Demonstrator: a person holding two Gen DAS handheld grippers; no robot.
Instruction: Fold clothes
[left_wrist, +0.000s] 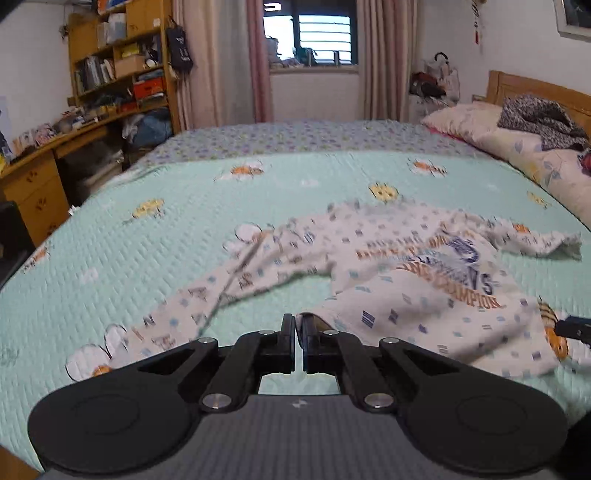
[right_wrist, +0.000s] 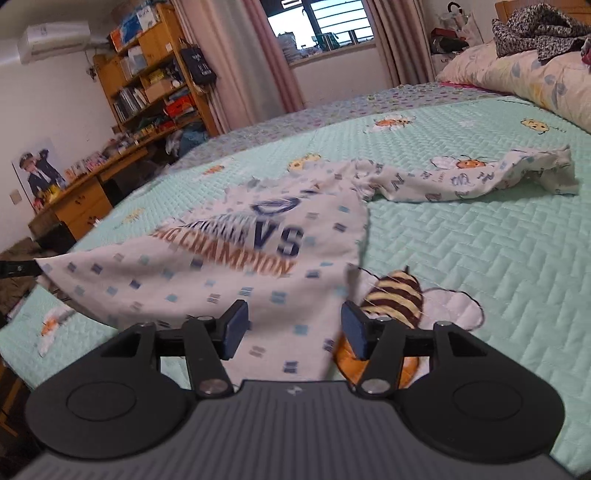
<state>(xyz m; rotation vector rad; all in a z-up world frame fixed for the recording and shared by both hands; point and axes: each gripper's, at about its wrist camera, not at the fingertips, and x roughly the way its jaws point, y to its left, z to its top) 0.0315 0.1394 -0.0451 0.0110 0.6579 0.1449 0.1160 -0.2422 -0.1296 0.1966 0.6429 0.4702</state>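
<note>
White long-sleeved cotton shirt (left_wrist: 424, 273) with small blue square prints and an orange-and-navy "CHAMPION" graphic lies crumpled, partly lifted, on the mint-green quilted bedspread with bee pattern (left_wrist: 110, 236); blurred in both views. Left gripper (left_wrist: 298, 334): black fingers pressed together, a corner of the shirt's hem pinched between the tips; in the right wrist view that corner is raised off the bed at the far left (right_wrist: 40, 267), cloth stretched from it. Right gripper (right_wrist: 293, 326): jaws spread wide, blue pads (right_wrist: 236, 325) either side of the shirt's lower edge, which lies between them; whether the pads touch the cloth cannot be told. One sleeve (right_wrist: 480, 179) trails away toward the pillows, lying loose on the bedspread; the other sleeve (left_wrist: 207, 295) runs toward the near left. Large embroidered bee (right_wrist: 395, 295) just beside the right finger, partly under the shirt. Cream floral pillow (left_wrist: 517, 147) along the right; wooden bookshelf (left_wrist: 122, 62) at far left.
</note>
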